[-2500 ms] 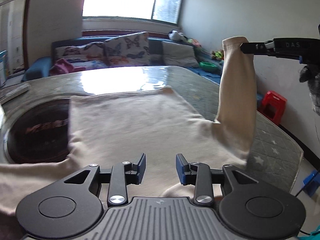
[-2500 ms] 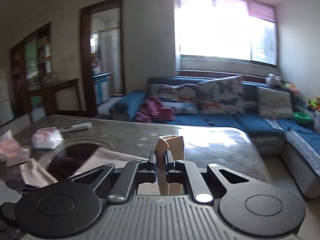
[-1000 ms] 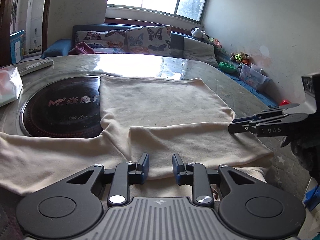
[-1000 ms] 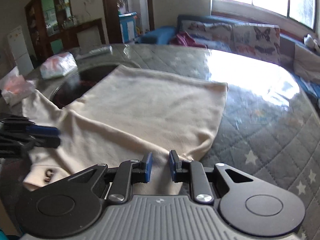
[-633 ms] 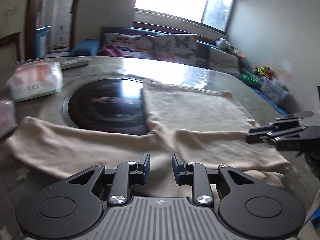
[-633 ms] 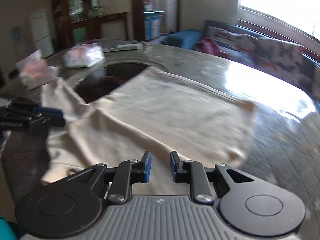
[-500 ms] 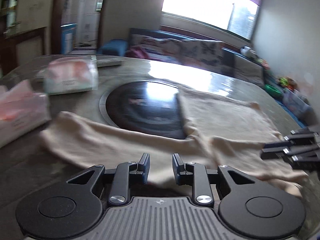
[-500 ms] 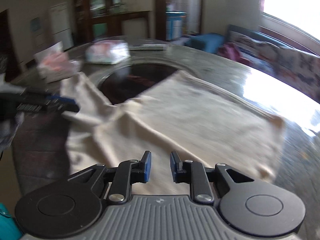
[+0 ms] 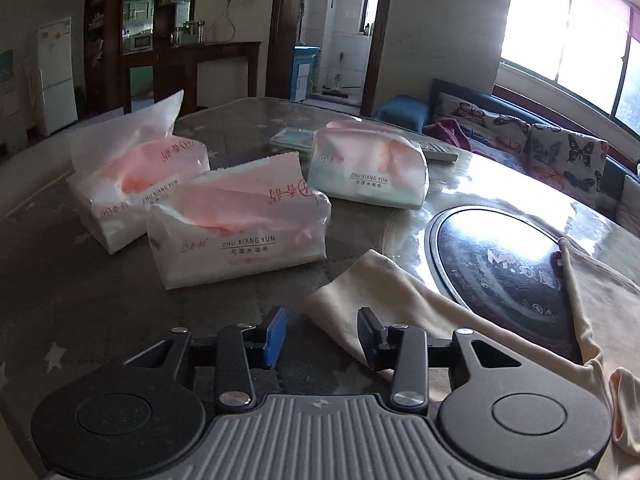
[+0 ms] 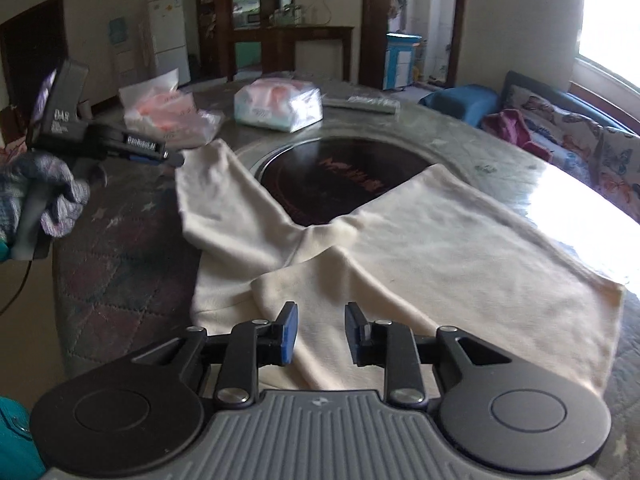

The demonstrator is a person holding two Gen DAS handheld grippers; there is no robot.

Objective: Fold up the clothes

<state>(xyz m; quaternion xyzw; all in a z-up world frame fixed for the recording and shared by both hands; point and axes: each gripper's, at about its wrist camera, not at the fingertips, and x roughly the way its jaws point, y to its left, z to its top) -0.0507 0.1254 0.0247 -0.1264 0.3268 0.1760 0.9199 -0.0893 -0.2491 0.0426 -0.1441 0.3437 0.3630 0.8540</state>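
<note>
A cream long-sleeved top (image 10: 420, 240) lies flat on the round table. One sleeve lies folded across its body near my right gripper (image 10: 318, 334), which is open and empty just above it. The other sleeve (image 9: 384, 296) stretches out to the left, its cuff end between the jaws of my open left gripper (image 9: 322, 336). In the right wrist view the left gripper (image 10: 172, 156) hovers at that sleeve's cuff (image 10: 208, 168).
Three tissue packs (image 9: 236, 232) sit on the table beyond the sleeve. A dark glass hotplate (image 9: 500, 268) is set in the table's middle, partly under the top. A remote (image 10: 362, 104) lies at the far edge. A blue sofa (image 9: 560, 148) stands behind.
The right gripper laid its sleeve across the top's body and let go. The left gripper swung left to the outstretched sleeve's cuff and opened wider.
</note>
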